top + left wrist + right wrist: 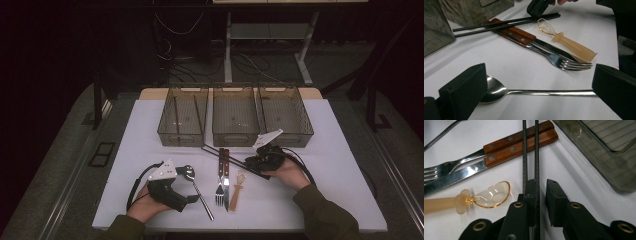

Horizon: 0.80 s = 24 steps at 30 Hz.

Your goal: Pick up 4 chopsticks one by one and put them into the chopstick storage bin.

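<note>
Lying near the middle of the table (125,130), toward its far edge, two black chopsticks (530,150) are reached by the right gripper (540,195), whose jaws are nearly together with one stick in the gap and a sliver left unclosed. Thin, stiff, light and likely slippery, both are best pinched together near the end. The left gripper (536,87) is held spread over one metal spoon (506,92); one fork (564,62), one knife (549,47), one amber spoon (564,41) and three bins (235,117) are counted.
</note>
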Motion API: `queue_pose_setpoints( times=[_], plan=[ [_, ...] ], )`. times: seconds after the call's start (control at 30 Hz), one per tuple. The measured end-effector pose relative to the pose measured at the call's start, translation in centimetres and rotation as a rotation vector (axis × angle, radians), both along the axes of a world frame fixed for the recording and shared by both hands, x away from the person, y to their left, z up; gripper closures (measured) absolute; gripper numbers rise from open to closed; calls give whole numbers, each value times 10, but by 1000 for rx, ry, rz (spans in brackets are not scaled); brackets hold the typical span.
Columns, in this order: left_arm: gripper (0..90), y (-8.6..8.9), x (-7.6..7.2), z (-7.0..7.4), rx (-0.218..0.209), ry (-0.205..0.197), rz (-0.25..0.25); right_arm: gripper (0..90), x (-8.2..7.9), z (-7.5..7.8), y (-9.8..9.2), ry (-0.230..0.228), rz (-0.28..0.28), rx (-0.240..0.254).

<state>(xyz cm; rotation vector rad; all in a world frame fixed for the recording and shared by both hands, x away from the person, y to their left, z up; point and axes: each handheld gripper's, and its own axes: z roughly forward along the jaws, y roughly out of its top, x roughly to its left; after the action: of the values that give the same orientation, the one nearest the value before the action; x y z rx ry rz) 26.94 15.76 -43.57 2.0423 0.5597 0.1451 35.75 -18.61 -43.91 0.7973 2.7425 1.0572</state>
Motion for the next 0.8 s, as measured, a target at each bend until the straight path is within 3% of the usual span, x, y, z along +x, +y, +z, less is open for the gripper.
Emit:
queue_pose_setpoints(
  times=[0.33, 0.53, 0.8],
  plan=[
    [0, 0, 0, 0, 3, 0, -1, 800, 1, -4, 1, 0, 6, -10],
    [0, 0, 0, 0, 4, 0, -1, 838, -1, -5, 2, -31, 7, -30],
    [0, 0, 0, 1, 4, 0, -1, 854, -2, -5, 2, -40, 1, -34]
  ],
)
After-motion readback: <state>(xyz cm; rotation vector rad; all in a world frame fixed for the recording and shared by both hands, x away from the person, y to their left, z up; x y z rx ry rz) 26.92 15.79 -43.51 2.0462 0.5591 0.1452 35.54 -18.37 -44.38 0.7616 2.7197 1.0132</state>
